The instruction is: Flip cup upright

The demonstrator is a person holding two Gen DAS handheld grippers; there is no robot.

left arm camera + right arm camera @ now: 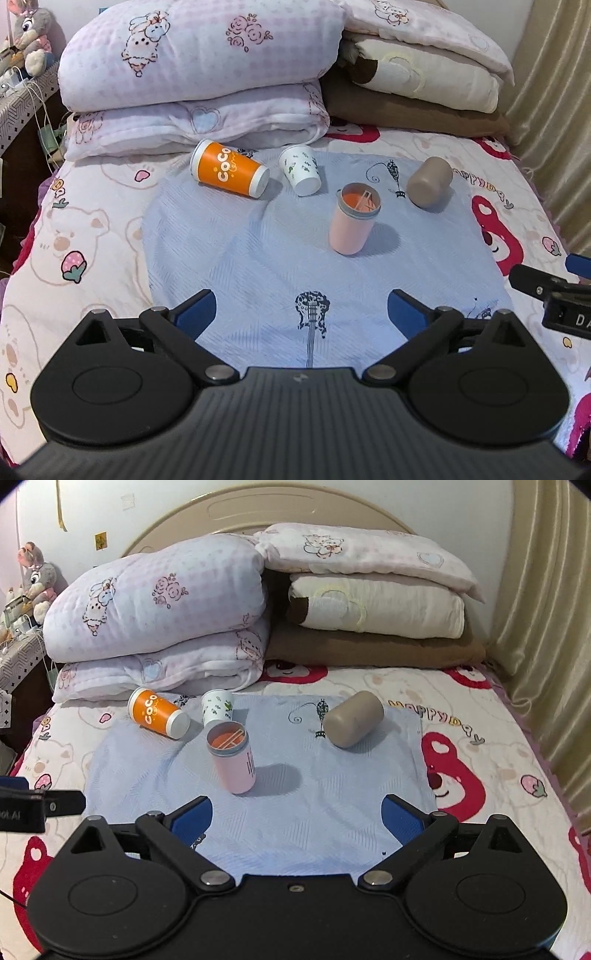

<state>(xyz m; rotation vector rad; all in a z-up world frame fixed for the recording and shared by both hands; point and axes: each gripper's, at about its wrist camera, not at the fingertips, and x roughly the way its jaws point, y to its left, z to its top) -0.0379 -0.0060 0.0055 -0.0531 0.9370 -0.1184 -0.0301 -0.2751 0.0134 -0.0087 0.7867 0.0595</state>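
Four cups are on a light blue cloth [258, 258] [314, 812] on the bed. An orange "CoCo" cup [229, 172] [158, 712] lies on its side at the back left. A white leaf-print cup [300, 169] [217, 706] lies tipped beside it. A pink cup [354, 218] [232, 757] stands upright, mouth up. A brown cup [429, 181] [354, 718] lies on its side at the right. My left gripper [301, 314] is open and empty, well short of the cups. My right gripper [297, 818] is open and empty, near the pink cup.
Folded quilts and pillows [199, 70] [159, 620] are stacked at the head of the bed behind the cups. A curtain [546, 627] hangs on the right. A nightstand with plush toys [29, 40] stands at the left. The other gripper shows at each view's edge [546, 291] [33, 805].
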